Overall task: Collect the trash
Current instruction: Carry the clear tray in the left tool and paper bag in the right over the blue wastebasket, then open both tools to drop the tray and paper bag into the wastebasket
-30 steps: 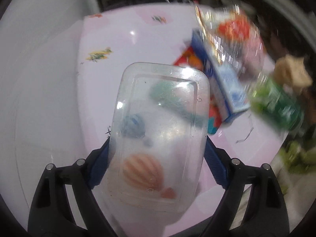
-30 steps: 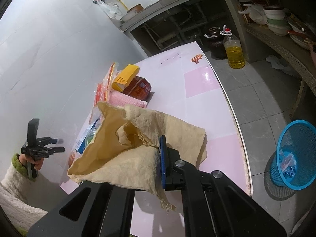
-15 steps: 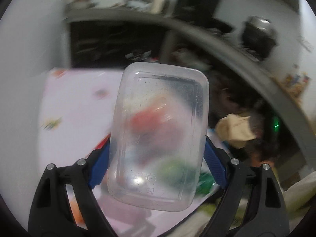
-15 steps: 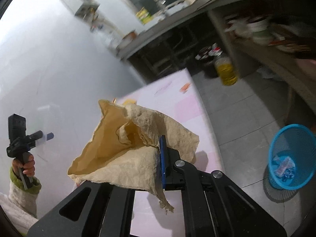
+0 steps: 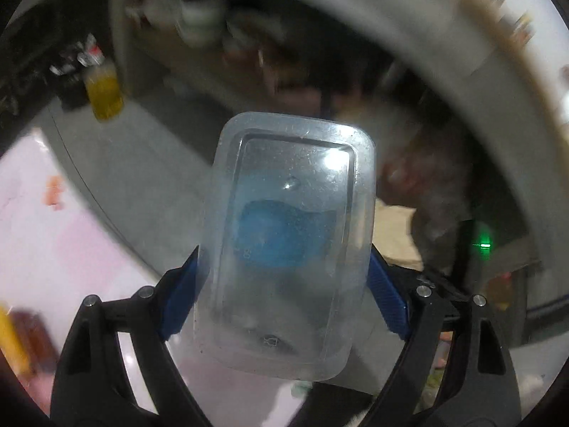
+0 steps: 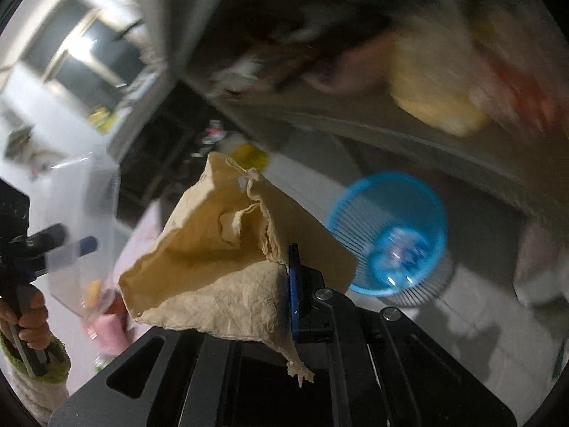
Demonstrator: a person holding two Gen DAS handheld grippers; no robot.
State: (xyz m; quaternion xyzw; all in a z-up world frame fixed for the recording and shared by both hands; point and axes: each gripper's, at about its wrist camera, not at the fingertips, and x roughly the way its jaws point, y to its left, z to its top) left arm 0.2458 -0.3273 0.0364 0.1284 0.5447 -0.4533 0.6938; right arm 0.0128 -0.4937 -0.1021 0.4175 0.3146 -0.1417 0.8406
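My left gripper (image 5: 281,284) is shut on a clear plastic food container (image 5: 288,242), held upright in the air; the blue basket shows blurred through its bottom. My right gripper (image 6: 270,284) is shut on a crumpled tan paper bag (image 6: 220,256), also lifted. A blue plastic trash basket (image 6: 391,235) stands on the grey floor, right of the bag in the right wrist view, with some trash inside. The left gripper and its container (image 6: 81,227) show at the left edge of the right wrist view.
The pink table (image 5: 42,220) lies at lower left of the left wrist view, with its edge against the grey floor. A bottle of yellow liquid (image 5: 103,96) stands on the floor. Shelves with cluttered items (image 6: 437,96) run above the basket. Both views are motion-blurred.
Both grippers swung away from the table toward the floor, still holding their items. The blue basket has moved toward the middle of the right wrist view and now shows through the container.
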